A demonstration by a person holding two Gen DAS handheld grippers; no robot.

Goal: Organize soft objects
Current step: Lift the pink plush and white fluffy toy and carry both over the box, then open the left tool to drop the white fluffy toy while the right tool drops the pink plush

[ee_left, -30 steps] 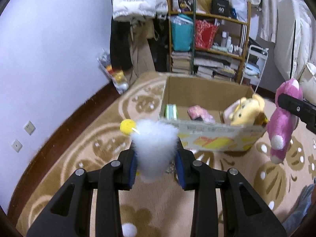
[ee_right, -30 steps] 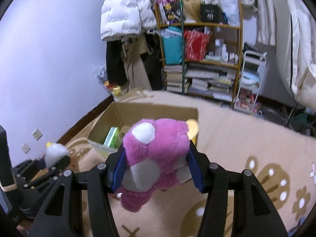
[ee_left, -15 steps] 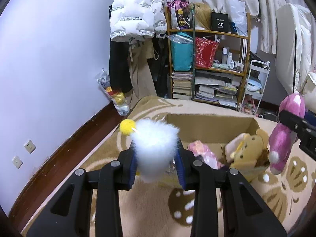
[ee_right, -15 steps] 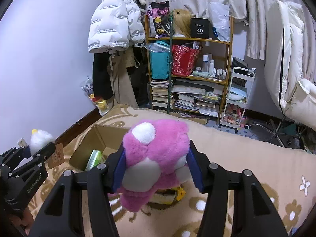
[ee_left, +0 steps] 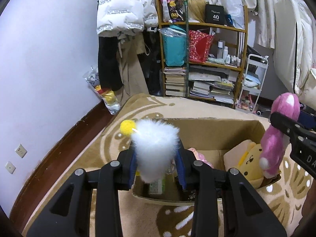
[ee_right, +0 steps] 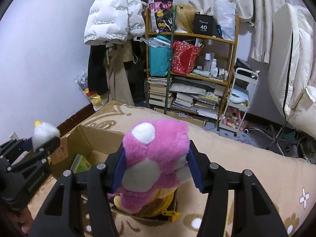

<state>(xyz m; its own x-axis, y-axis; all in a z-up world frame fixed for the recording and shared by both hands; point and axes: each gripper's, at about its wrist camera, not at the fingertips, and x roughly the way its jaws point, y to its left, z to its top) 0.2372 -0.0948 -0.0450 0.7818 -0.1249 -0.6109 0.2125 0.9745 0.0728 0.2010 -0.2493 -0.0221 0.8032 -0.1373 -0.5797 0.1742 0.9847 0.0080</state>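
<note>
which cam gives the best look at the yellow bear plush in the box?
Left wrist. The yellow bear plush shows its face there, leaning at the cardboard box's right end. In the right wrist view the pink plush held in the right tongs hides it; only yellow scraps show below.

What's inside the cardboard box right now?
In the cardboard box: a yellow plush bear, a pink soft item and a green packet. The left tool with its white fluffy toy covers the box's near middle.

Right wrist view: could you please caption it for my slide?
Right gripper holds a pink plush toy above the open cardboard box.
</note>
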